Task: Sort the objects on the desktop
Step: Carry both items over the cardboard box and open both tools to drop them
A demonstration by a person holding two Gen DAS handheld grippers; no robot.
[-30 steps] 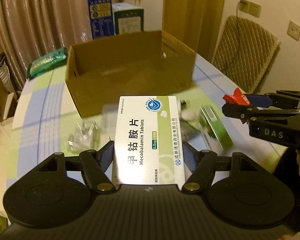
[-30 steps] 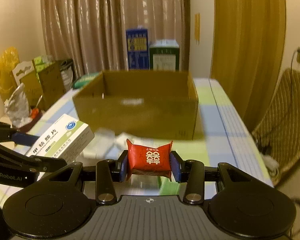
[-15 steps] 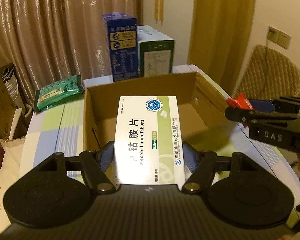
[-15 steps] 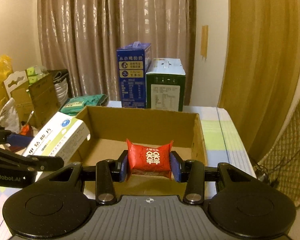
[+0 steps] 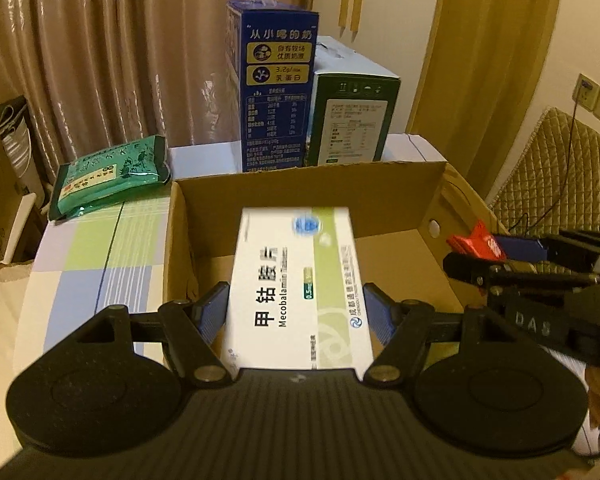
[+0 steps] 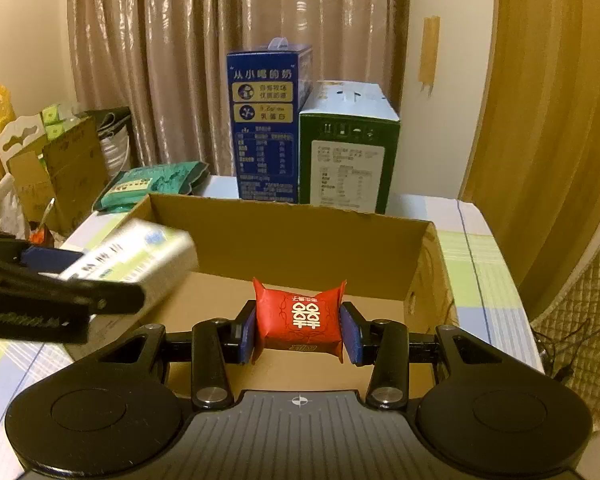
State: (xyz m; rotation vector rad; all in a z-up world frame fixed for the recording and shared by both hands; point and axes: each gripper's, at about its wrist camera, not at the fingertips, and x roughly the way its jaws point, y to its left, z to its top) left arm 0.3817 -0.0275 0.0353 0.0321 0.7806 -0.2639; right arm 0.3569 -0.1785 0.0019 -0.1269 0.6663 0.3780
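Left wrist view: over an open cardboard box [image 5: 396, 196], the left gripper [image 5: 296, 312] clamps a white tablet box [image 5: 296, 280], the right gripper [image 6: 299, 332] a red packet [image 6: 299, 316].

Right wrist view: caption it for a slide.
Right gripper carries a red candy packet over the open cardboard box.

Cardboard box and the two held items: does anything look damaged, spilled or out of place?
Nothing stands out. The cardboard box sits upright and open; its top edge is only slightly ragged. The tablet box and red packet are held squarely above it, unspilled.
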